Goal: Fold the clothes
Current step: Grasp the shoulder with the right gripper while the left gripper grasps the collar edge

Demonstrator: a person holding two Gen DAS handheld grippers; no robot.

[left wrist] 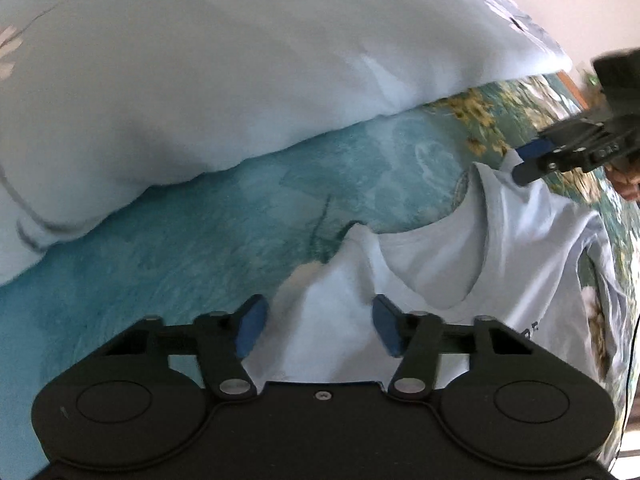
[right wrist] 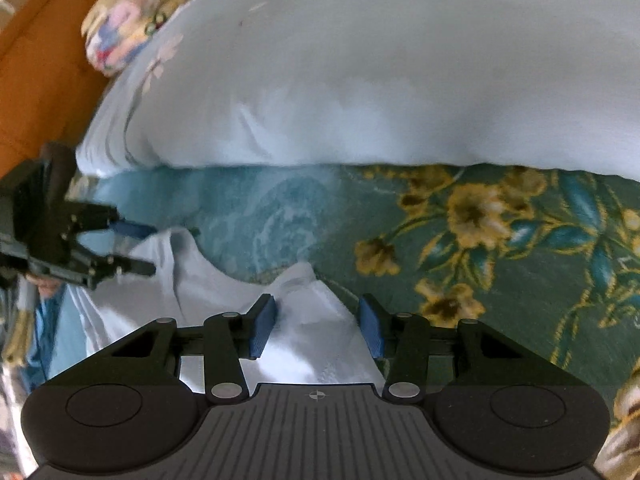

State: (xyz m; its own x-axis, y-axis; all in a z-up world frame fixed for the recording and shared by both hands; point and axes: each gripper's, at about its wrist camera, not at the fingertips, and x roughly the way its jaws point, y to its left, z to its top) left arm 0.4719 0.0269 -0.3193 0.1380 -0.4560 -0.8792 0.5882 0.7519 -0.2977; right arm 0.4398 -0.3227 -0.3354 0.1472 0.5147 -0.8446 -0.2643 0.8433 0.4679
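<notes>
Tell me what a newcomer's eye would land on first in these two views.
A white T-shirt lies crumpled on a teal floral bedspread, a raised peak of its cloth between each gripper's blue pads: left gripper, right gripper. Behind it a big pale blue pillow spans the bed.

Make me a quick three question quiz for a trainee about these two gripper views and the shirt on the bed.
1. True or false: the white shirt lies on a bare wooden floor.
2. Which lies beyond the shirt? A) a pale blue pillow B) a laundry basket C) a chair
3. Fill in: cloth rises between the blue ____ of both the left gripper and the right gripper.

Key: 1 false, it lies on a teal floral bedspread. 2 A. 3 fingers.
</notes>
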